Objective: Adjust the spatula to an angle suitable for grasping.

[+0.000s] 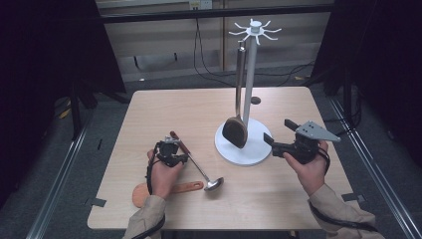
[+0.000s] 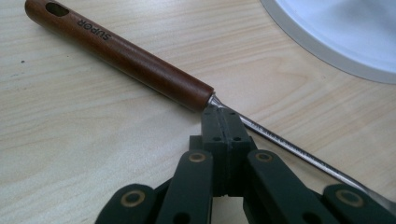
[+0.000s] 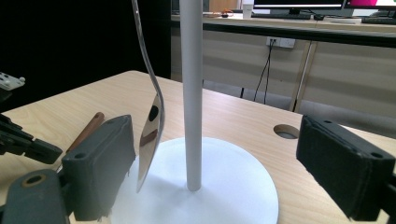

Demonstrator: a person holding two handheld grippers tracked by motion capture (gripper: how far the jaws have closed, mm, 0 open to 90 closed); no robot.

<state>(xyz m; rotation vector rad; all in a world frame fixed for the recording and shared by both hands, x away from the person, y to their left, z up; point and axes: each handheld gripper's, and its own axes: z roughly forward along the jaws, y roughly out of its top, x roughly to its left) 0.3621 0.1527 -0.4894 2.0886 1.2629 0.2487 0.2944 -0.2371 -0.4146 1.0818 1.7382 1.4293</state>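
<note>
Left gripper (image 1: 175,155) has its jaws clamped on the ladle (image 1: 196,164) right where the wooden handle meets the steel shaft; in the left gripper view the jaws sit together over that junction (image 2: 219,122). Ladle lies flat on the table (image 1: 278,199), bowl toward the person, handle pointing away, just left of the rack (image 1: 249,84). It crosses near a wooden spatula (image 1: 174,188), which lies by the left hand. Judgement: ladle is stiff, fairly light, bowl-heavy, so a grip at the junction may let the bowl end swing down on lifting; the steel shaft is thin and slick, the wood handle grippier and thicker, better for holding. The handle end has a hole (image 2: 57,8), likely for hooking on the rack. Right gripper (image 1: 279,135) has jaws wide apart, nothing between the pads, hovering just beside the rack base, facing a spoon (image 3: 150,135) hanging from a rack hook.
</note>
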